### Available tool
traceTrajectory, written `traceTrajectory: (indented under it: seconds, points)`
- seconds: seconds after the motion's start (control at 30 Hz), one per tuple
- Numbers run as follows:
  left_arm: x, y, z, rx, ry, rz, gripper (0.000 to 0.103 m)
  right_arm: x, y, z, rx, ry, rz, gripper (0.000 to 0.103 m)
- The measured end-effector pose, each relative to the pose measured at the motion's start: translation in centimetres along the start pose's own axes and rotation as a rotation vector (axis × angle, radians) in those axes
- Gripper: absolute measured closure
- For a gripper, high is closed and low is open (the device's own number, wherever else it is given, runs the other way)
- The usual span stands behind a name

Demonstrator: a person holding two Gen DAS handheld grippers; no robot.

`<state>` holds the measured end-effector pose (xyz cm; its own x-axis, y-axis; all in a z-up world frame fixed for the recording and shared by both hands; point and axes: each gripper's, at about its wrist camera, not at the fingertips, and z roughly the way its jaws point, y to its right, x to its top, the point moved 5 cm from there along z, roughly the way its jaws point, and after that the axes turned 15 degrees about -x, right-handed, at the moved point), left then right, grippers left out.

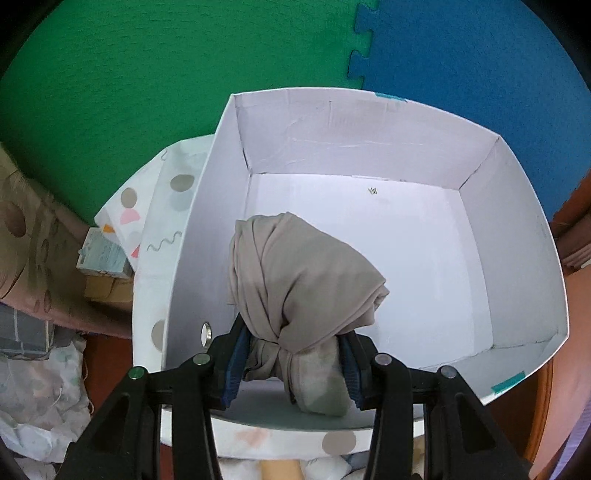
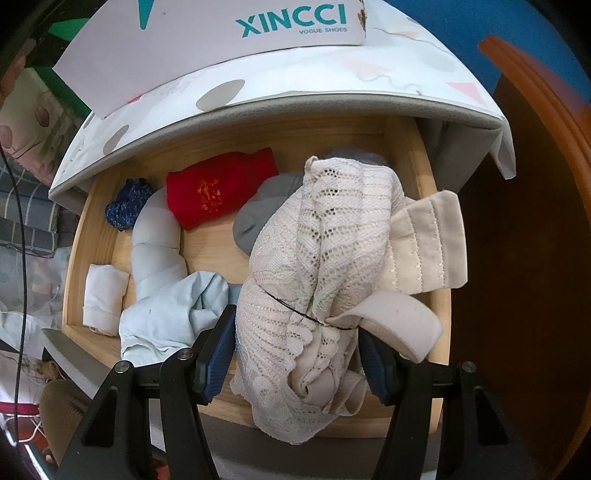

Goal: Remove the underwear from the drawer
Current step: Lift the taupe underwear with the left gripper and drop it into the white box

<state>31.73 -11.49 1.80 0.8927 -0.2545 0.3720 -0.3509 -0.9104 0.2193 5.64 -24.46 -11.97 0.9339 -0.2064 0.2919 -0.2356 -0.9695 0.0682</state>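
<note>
In the left wrist view my left gripper (image 1: 293,363) is shut on a bunched taupe underwear piece (image 1: 295,280), which hangs inside a white cardboard box (image 1: 369,122) near its left wall. In the right wrist view my right gripper (image 2: 297,363) is shut on a cream lace bra (image 2: 325,251), held above the open wooden drawer (image 2: 85,229). Its padded strap and band stick out to the right. Inside the drawer lie a red folded piece (image 2: 218,188), a dark blue lace piece (image 2: 127,203), a grey piece (image 2: 258,214), pale blue garments (image 2: 166,295) and a small white folded piece (image 2: 103,295).
Green (image 1: 129,92) and blue (image 1: 461,55) foam floor mats lie beyond the box. The box stands on a spotted white cloth (image 1: 162,199) over the cabinet top (image 2: 332,96). A XINCCI shoe box side (image 2: 221,33) shows above the drawer. Dark brown furniture (image 2: 524,258) stands at the right.
</note>
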Motion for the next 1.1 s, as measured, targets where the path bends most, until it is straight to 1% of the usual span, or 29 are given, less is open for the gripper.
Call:
traceTrajectory:
  seconds: [0.2,0.6,0.67,0.83,0.93,1.0,1.03,1.1]
  points:
    - [-1.6,0.5,-0.6,0.037,-0.004,0.007,0.058,0.1,0.2,-0.1,0.003,0.002,0.008,0.045]
    - [-3.7,0.7,-1.7,0.057,0.003,-0.011,0.058,0.1,0.3,0.0,0.004,0.007,0.007,0.045]
    - [-3.7,0.6,-1.7,0.066,0.006,-0.015,0.056,0.1,0.2,0.1,0.007,0.005,0.006,0.045]
    - [-3.6,0.8,-1.5,0.108,0.001,-0.029,0.056,0.0,0.3,0.0,0.003,0.006,0.006,0.045]
    - [-3.4,1.1,-1.8,0.113,0.018,-0.021,0.056,0.1,0.2,0.0,0.002,0.002,0.006,0.045]
    - [-3.2,1.2,-2.1,0.103,0.029,-0.012,0.053,0.1,0.2,0.0,0.003,0.003,0.006,0.045]
    - [-3.1,1.3,-2.2,0.099,0.031,-0.009,0.049,0.1,0.2,0.0,0.002,0.003,0.004,0.045]
    - [-3.0,1.5,-2.7,0.104,0.044,-0.003,0.048,0.1,0.2,-0.1,0.001,0.003,0.006,0.045]
